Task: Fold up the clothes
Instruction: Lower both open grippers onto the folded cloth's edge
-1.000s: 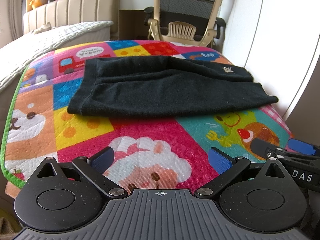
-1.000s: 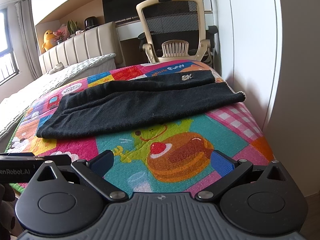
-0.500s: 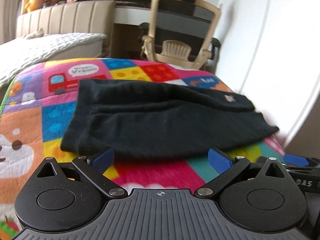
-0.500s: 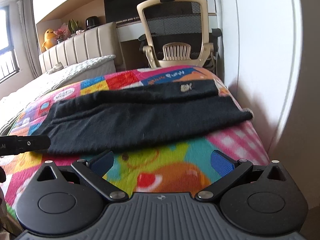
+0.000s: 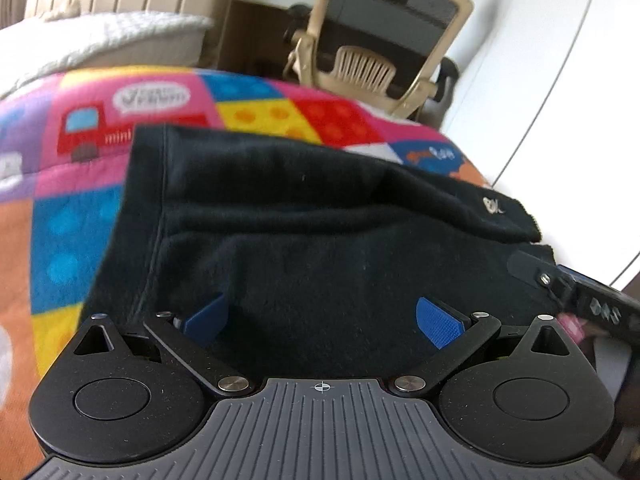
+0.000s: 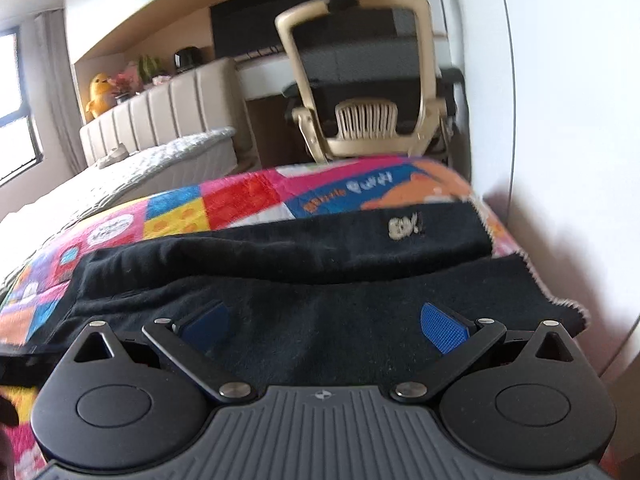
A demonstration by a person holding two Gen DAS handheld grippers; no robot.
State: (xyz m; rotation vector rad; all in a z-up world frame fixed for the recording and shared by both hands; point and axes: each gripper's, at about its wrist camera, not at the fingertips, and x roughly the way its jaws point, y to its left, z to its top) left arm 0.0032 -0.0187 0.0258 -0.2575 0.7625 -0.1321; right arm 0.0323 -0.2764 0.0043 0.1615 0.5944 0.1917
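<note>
A black garment (image 5: 304,220) with a small white logo lies folded lengthwise across a colourful cartoon mat (image 5: 72,208). My left gripper (image 5: 322,322) is open, its blue pads (image 5: 438,322) low over the garment's near edge toward its left end. My right gripper (image 6: 324,326) is also open, hovering over the same near edge of the garment (image 6: 320,280) toward its right end. Nothing sits between either pair of fingers. The right gripper's body (image 5: 580,296) shows at the left wrist view's right edge.
The mat (image 6: 248,200) covers a bed end. A white wall or wardrobe (image 6: 560,120) stands close on the right. A beige office chair (image 6: 360,100) and desk stand beyond the mat. A padded headboard (image 6: 160,120) and white quilt lie at the left.
Both grippers have moved forward and lower, from over the bare mat to right over the garment's near edge. Both stay open. The garment has not moved.
</note>
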